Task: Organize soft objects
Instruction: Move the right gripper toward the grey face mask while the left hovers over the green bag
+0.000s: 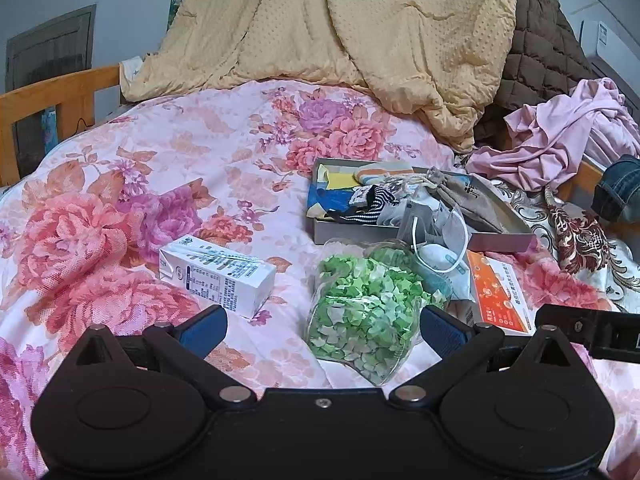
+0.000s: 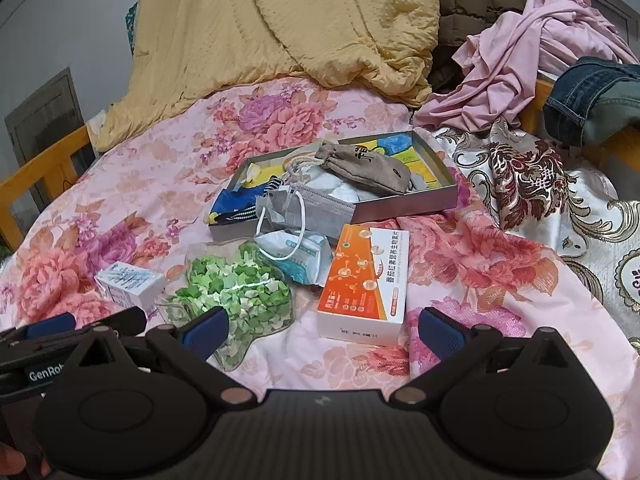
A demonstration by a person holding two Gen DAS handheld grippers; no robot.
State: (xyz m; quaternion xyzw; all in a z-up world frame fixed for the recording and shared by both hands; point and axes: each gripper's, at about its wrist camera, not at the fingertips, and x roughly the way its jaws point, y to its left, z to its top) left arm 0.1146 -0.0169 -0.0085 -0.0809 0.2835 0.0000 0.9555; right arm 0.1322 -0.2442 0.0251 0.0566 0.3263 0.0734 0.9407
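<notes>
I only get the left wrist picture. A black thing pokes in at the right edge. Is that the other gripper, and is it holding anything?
Observer: Yes. In the right wrist view the right gripper is open, with nothing between its fingers.
Operator: The orange box is half hidden for me. How does it lie?
Observer: The orange box lies flat on the bedspread, closed, with a white end facing the gripper.
Operator: And the blue scrap at my far right?
Observer: Those are jeans, resting on the wooden bed rail beside the pink garment.
</notes>
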